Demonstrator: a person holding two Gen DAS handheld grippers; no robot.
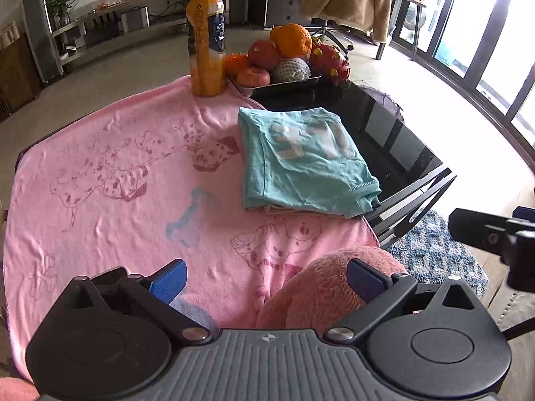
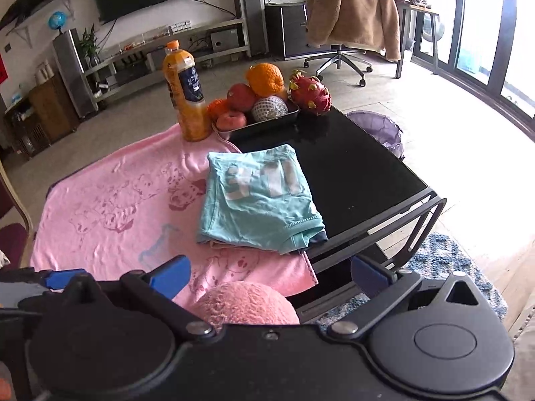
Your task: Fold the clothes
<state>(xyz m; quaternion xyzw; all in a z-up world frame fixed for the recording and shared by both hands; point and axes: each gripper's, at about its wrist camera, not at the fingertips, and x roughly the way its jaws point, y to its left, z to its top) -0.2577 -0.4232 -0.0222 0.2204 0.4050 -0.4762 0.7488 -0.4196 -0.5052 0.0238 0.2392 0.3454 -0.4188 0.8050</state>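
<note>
The teal shirt (image 1: 306,163) shows pale block print on its top face, the first shape like a "3", the rest too faded to read; the orange juice bottle (image 1: 205,40) carries a dark blue label whose writing you cannot make out. The shirt lies folded into a rough rectangle at the right edge of the pink blanket (image 1: 110,180), partly over the bare black table (image 1: 384,127); its long axis runs from you toward the fruit tray (image 1: 287,82), the hemmed end nearest you, with another garment's edge peeking out beneath it. Your left tool (image 1: 265,282) is spread wide and holds nothing, hovering over the blanket's near side; your right tool (image 2: 271,275) is likewise apart and empty, near the table's front right corner. A fuzzy pink mound (image 1: 329,287) sits at the near edge between the fingers; the blanket's left half lies flat.
</note>
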